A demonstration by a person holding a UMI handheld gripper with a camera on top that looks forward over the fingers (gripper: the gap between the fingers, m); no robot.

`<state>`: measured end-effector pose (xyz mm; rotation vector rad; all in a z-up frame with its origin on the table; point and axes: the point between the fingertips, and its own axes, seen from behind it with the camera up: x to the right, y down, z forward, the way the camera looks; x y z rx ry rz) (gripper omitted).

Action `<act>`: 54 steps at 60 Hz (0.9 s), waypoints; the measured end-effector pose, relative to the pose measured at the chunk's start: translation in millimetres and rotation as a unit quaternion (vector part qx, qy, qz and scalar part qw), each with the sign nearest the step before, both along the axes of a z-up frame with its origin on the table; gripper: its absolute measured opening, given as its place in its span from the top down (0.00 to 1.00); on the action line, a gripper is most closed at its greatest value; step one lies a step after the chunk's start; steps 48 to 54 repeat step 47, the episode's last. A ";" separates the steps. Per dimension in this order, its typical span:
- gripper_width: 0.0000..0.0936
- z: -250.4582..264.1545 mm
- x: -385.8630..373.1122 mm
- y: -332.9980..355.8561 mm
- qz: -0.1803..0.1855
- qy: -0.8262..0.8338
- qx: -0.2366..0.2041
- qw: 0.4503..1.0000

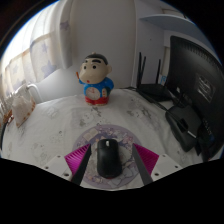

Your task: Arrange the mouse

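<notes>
Risk of slipping: if the tongs point(108, 160) are lifted or swung quickly, the mouse point(108, 157) could be lost from between the pads, because its shell looks smooth and rounded and only its sides can be pressed.
Risk of collision: should the mouse be carried forward without care, the cartoon boy figurine point(96, 79) standing further ahead on the worktop point(55, 125) could be knocked over, since it looks tall and narrow at its base.
Risk at the far side: a monitor point(195, 75), a router with antennas point(150, 80) and a dark object that cannot be identified are seen beside the worktop's patterned area; a wide sweep toward them could cause a bump.
Place of the mouse: the black mouse is found between the two fingers, on a round patterned mat point(105, 138), with the figurine well beyond it.
State of the tongs: the magenta pads point(76, 156) are seen close against both sides of the mouse. No gap is visible, so it is judged that the mouse is gripped, though the contact itself is partly hidden.
Pose: the tongs are held low and pointed forward along the worktop, roughly level, with the fingers spread only as wide as the mouse. The hand that carries them is not seen.
Lift: whether the mouse rests on the mat or is raised cannot be told.
</notes>
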<state>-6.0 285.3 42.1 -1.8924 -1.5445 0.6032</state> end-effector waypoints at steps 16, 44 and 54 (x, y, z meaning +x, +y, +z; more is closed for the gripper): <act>0.09 145.2 93.6 -48.4 -0.010 -0.022 -0.029 0.999; 0.09 155.7 161.8 -92.3 -0.013 -0.036 -0.022 0.999; 0.09 154.5 160.8 -94.6 -0.011 -0.037 -0.024 0.999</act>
